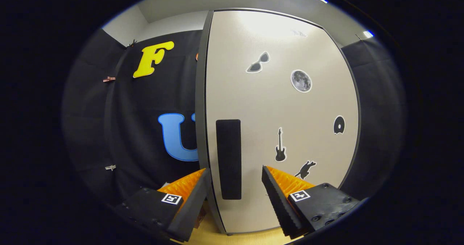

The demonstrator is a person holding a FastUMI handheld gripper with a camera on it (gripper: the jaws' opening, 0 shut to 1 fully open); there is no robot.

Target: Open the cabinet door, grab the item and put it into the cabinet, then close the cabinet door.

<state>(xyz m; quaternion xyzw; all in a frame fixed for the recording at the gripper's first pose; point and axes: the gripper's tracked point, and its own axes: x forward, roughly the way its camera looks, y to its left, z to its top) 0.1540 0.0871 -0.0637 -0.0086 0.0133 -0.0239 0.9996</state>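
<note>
A tall white cabinet door with a dark frame stands close in front of me, shut as far as I can see. A black vertical handle pad sits near the door's left edge. My gripper is open, its two fingers spread on either side of that handle, just short of the door. Nothing is held between the fingers. Several stickers dot the door: sunglasses, a moon, a guitar, a disc.
The black booth wall hangs behind and left of the cabinet, with small clips pinned on it. A strip of light wooden tabletop shows under the cabinet's base, between my fingers.
</note>
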